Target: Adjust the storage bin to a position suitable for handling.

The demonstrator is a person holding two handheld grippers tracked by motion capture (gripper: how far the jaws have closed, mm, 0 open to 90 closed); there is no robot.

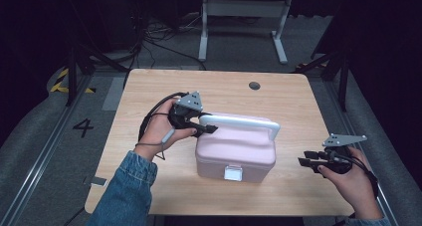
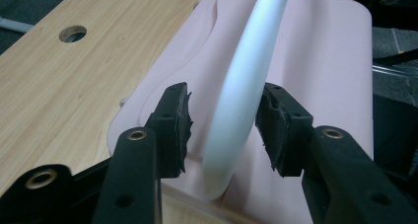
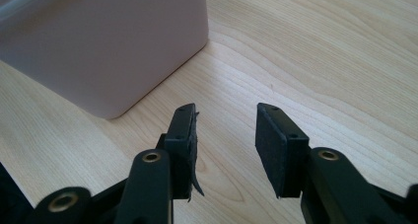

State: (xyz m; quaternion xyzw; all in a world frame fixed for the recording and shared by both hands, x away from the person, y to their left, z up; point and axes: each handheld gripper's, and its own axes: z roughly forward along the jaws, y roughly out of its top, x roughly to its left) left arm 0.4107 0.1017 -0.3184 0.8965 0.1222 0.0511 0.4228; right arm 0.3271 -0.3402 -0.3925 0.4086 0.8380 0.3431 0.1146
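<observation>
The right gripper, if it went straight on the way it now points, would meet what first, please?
Probably bare table: the right gripper has nothing between its open jaws, only wood ahead. The pink box stands just to the left of that line in the right gripper view; how closely the gripper would pass its corner is unclear.

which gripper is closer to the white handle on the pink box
Left. The left gripper has its fingers on either side of the white handle; the right gripper sits off the pink box, apart.
</observation>
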